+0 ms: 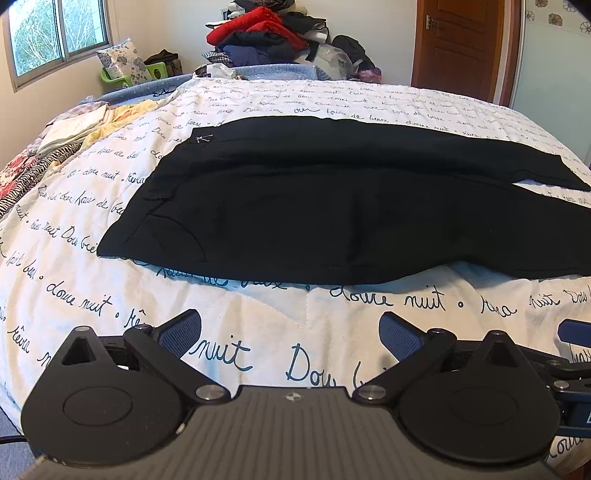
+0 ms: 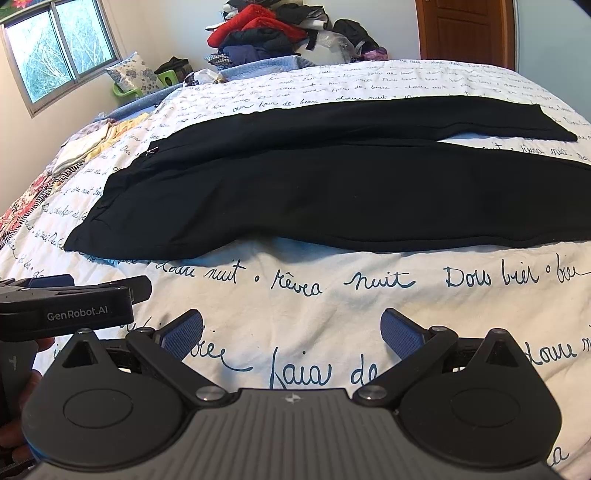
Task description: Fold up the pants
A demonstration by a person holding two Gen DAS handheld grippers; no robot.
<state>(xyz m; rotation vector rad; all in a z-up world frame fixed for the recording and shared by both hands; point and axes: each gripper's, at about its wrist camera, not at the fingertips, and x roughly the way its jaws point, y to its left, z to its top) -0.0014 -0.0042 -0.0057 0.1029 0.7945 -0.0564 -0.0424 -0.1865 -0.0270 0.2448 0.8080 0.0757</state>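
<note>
Black pants [image 1: 332, 206] lie flat on the bed, waistband to the left and both legs running to the right, with a narrow gap between the legs at the far right. They also show in the right wrist view [image 2: 332, 184]. My left gripper [image 1: 290, 334] is open and empty, held above the quilt just in front of the pants' near edge. My right gripper [image 2: 291, 332] is open and empty, also in front of the near edge, further right. The left gripper's body [image 2: 66, 299] shows at the left of the right wrist view.
The bed has a white quilt with black script [image 1: 258, 350]. Folded clothes [image 1: 74, 129] lie at the bed's far left. A pile of clothes [image 1: 273, 33] stands behind the bed. A window [image 1: 55, 33] is at left, a wooden door [image 1: 458, 44] at right.
</note>
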